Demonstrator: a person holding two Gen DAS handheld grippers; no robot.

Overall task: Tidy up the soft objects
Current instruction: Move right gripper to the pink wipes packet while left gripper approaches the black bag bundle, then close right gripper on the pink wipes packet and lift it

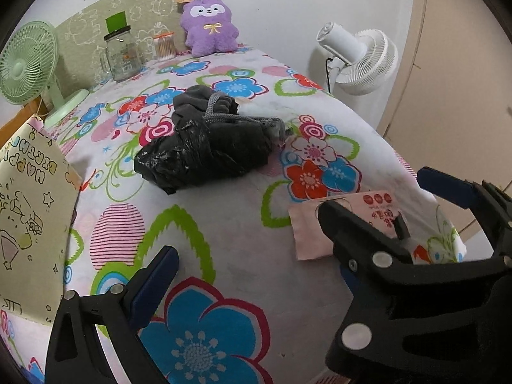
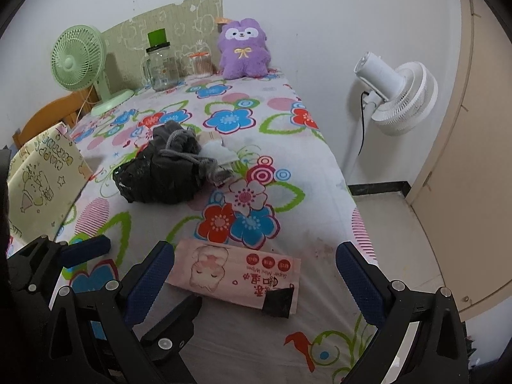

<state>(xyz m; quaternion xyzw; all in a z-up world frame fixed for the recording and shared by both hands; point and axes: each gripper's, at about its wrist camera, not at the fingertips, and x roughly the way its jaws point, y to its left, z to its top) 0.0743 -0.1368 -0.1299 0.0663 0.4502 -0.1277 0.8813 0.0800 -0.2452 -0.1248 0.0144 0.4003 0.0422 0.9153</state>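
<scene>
With both the left gripper [image 1: 249,256] and the right gripper [image 2: 256,262] wide open and empty, grasp the limp, light dark bundle [image 2: 163,172] at mid-table by its grey cord [image 2: 188,156].
</scene>
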